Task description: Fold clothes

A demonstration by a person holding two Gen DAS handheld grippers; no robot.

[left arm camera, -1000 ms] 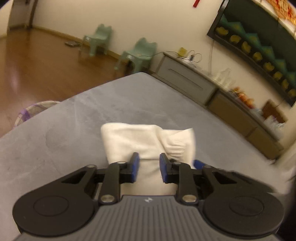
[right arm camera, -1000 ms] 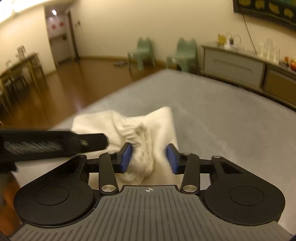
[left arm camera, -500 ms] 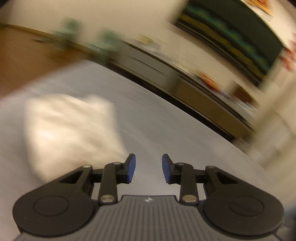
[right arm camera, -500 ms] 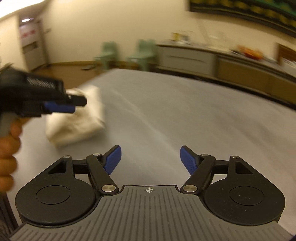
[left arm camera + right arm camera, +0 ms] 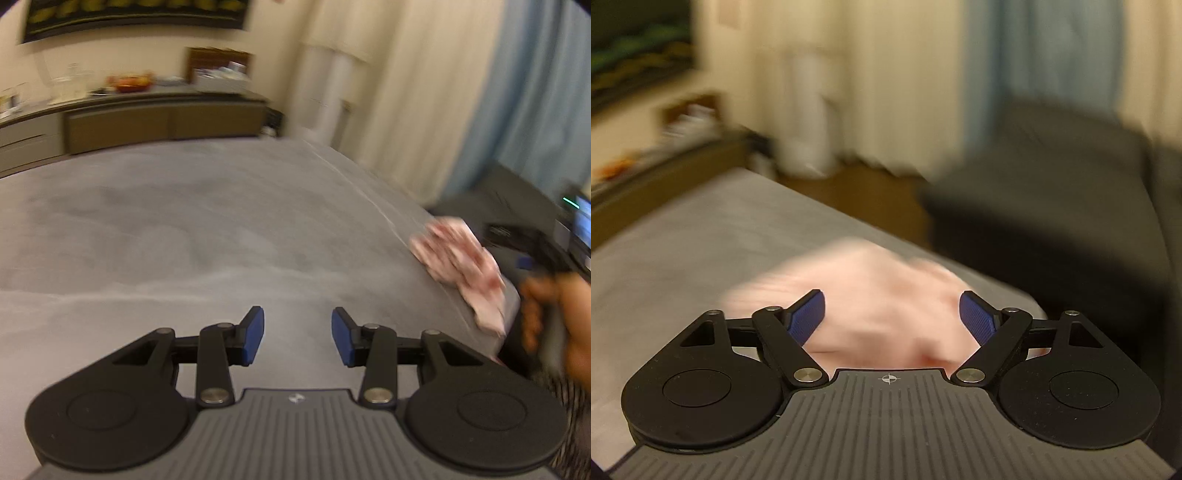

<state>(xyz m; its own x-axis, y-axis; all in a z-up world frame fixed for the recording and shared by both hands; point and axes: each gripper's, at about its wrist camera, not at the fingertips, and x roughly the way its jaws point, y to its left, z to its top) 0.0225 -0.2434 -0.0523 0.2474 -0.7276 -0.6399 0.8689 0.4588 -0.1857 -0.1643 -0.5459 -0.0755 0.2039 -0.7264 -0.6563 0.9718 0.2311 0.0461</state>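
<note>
In the left wrist view, the left gripper is held wide and empty over the bare grey tabletop, and the pink cloth is seen crumpled at the far right edge. In the right wrist view, the right gripper is spread wide just above the blurry cloth with nothing pinched, so one edge should be found and nipped gently.

Left gripper has its blue pads apart with nothing between them, pointing level and forward. Right gripper is spread even wider, also empty. Over on the right of the left wrist view, the person's right hand shows up blurry, wrapped around a handle.
</note>
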